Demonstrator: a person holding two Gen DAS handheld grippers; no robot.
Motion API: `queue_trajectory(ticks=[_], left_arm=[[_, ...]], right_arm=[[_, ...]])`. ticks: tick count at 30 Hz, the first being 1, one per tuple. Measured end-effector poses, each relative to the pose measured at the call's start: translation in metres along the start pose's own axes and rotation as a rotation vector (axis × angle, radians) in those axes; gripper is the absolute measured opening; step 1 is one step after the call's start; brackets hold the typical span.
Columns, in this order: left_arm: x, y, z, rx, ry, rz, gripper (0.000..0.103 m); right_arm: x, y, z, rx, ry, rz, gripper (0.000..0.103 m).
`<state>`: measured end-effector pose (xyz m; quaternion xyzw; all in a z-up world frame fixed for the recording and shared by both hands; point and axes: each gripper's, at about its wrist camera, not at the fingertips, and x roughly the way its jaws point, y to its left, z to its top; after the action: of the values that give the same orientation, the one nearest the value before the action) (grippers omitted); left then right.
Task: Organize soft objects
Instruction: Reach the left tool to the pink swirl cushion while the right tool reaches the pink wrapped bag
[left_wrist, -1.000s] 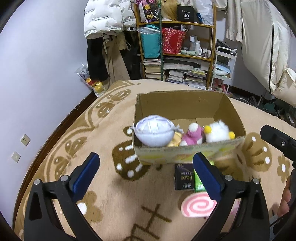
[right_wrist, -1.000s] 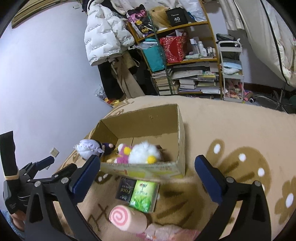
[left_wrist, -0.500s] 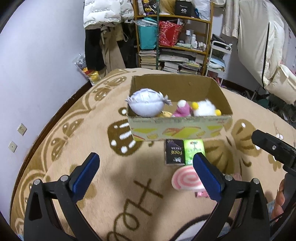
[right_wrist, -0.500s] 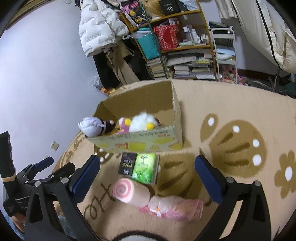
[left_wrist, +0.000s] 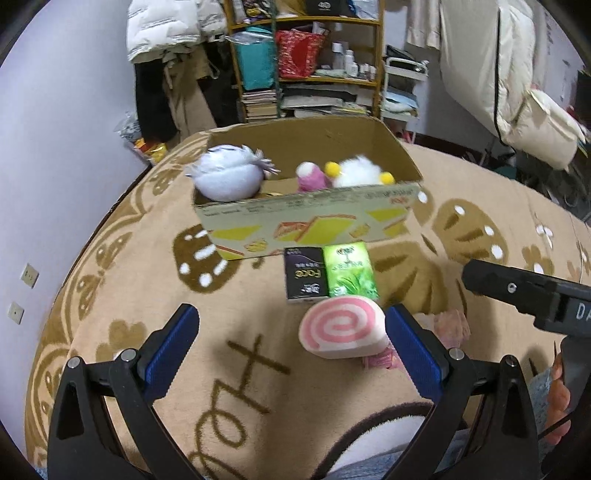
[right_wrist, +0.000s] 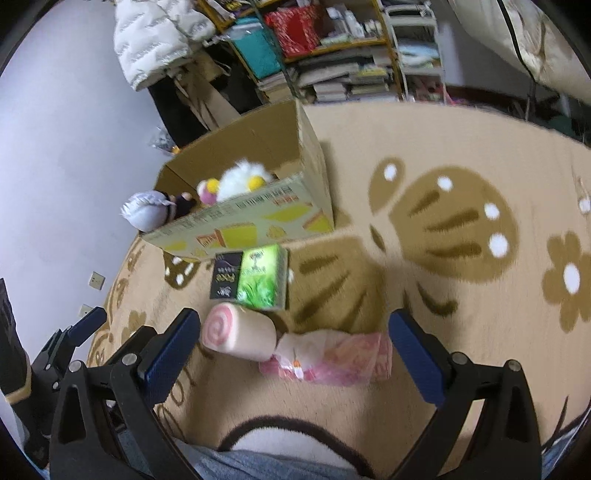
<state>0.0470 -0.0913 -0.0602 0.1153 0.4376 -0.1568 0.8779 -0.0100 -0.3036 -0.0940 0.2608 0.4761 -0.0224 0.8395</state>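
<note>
Three plush toys already sit in the cardboard box (left_wrist: 310, 225); the swirl roll (left_wrist: 341, 332), pink packet (right_wrist: 332, 356) and two tissue packs (left_wrist: 328, 273) remain on the rug, both my grippers (left_wrist: 291, 354) (right_wrist: 291, 354) spread wide, holding nothing.

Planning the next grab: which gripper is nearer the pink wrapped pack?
Right. The right gripper has the pack lying between its open fingers; the left gripper sits left of it, the pack beyond its right finger.

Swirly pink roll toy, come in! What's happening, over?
Both grippers, left and right, open, empty. Swirly pink roll toy lies on the rug, outside the cardboard box. Two tissue packs lie between roll and box.
</note>
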Motion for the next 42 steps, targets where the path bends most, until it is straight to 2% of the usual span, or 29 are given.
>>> queue_trajectory(ticks=[14, 23, 33, 34, 38, 39, 42], left_arm=[[0.048, -0.026, -0.007, 0.043, 0.093, -0.058, 0.100], [0.078, -0.034, -0.011, 0.084, 0.162, -0.012, 0.100], [0.089, -0.032, -0.014, 0.063, 0.193, -0.037, 0.100], [0.090, -0.031, -0.015, 0.059, 0.198, -0.041, 0.099], [0.095, -0.030, -0.018, 0.026, 0.238, -0.098, 0.079], [0.094, -0.030, -0.018, 0.027, 0.238, -0.103, 0.072], [0.092, -0.034, -0.019, 0.049, 0.229, -0.097, 0.064]], right_arm=[[0.034, -0.029, -0.004, 0.111, 0.098, -0.011, 0.103], [0.057, -0.042, -0.013, 0.166, 0.193, -0.021, 0.103], [0.073, -0.046, -0.026, 0.211, 0.300, 0.012, 0.103], [0.074, -0.047, -0.027, 0.219, 0.308, 0.021, 0.103], [0.074, -0.049, -0.030, 0.238, 0.321, 0.029, 0.103], [0.074, -0.050, -0.030, 0.243, 0.322, 0.032, 0.103], [0.072, -0.052, -0.031, 0.255, 0.326, 0.027, 0.103]])
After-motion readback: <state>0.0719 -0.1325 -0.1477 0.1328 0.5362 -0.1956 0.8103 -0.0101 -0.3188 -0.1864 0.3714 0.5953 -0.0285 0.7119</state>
